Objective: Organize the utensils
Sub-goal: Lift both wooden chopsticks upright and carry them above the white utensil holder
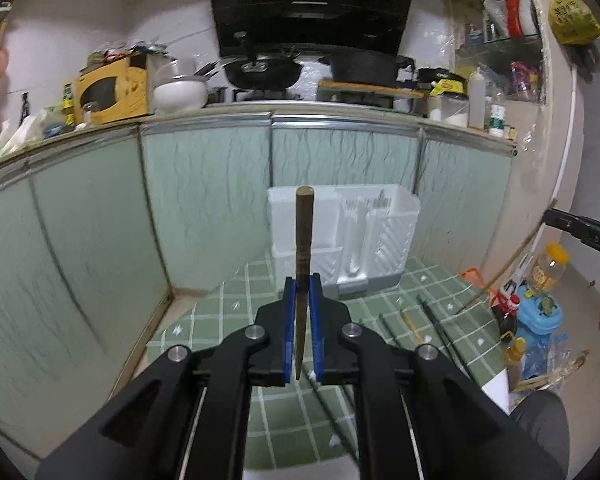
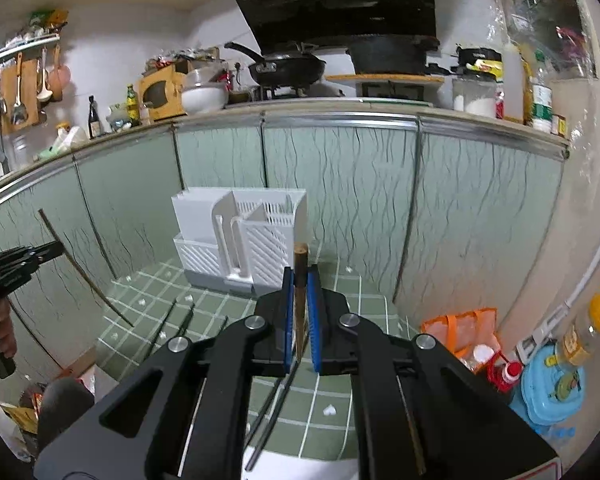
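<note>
Task's only partway, I'd say. Starting left: the left gripper (image 1: 300, 312) has its jaws clamped on a brown chopstick (image 1: 302, 248), held up off the green tiled floor (image 1: 228, 304) with the thick end pointing at the white utensil holder (image 1: 396, 240), which stands further back against the cabinet doors (image 1: 204, 184). Its slotted compartments look mostly empty from here, though I can't see right into them. Moving right, a few dark chopsticks (image 1: 436, 316) and a pale one lie loose on the tiles, so those are left to do. The right gripper (image 2: 300, 312) is likewise clenched on a second brown chopstick (image 2: 300, 276), just short of the holder.
</note>
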